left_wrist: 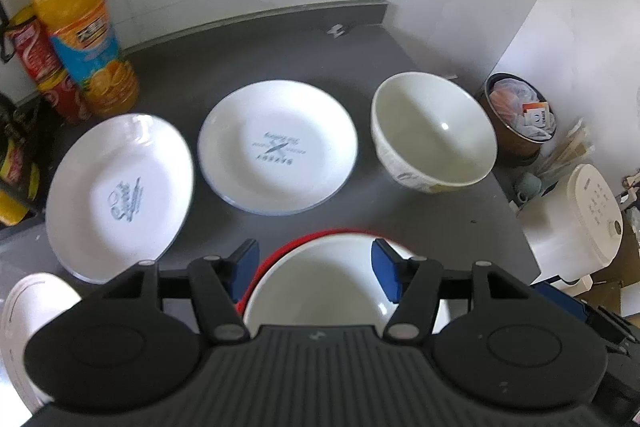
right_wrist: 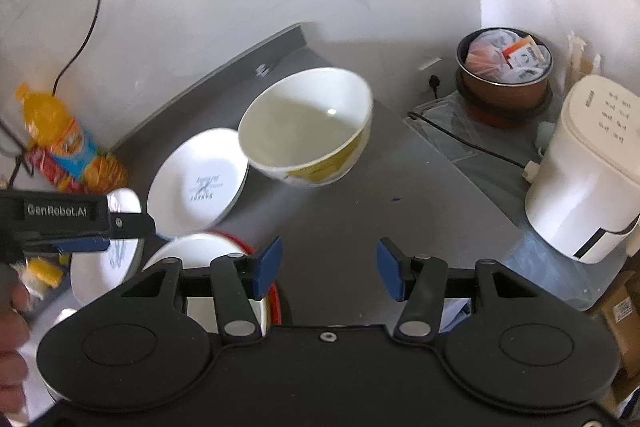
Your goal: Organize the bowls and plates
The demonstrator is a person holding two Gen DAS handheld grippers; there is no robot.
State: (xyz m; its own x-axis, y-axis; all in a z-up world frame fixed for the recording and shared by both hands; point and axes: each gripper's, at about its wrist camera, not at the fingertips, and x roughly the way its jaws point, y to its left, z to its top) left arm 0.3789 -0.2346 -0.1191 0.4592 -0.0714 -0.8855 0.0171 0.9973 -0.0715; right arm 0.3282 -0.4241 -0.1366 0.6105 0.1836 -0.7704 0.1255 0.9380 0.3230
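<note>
Grey counter (left_wrist: 280,67): two plates (left_wrist: 278,147) side by side, cream bowl (left_wrist: 434,133) at their right.
Red bowl (left_wrist: 316,287): under my left gripper (left_wrist: 316,273), fingers spread, empty.
Right gripper (right_wrist: 330,269): mine, spread, empty.

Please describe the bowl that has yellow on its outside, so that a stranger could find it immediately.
Start at the dark grey counter and look along its right side. Right of the two flat white plates stands a deep cream bowl, empty inside. Only it has yellow marks on its outer wall; the bowl nearest the left gripper has a red outside.
</note>
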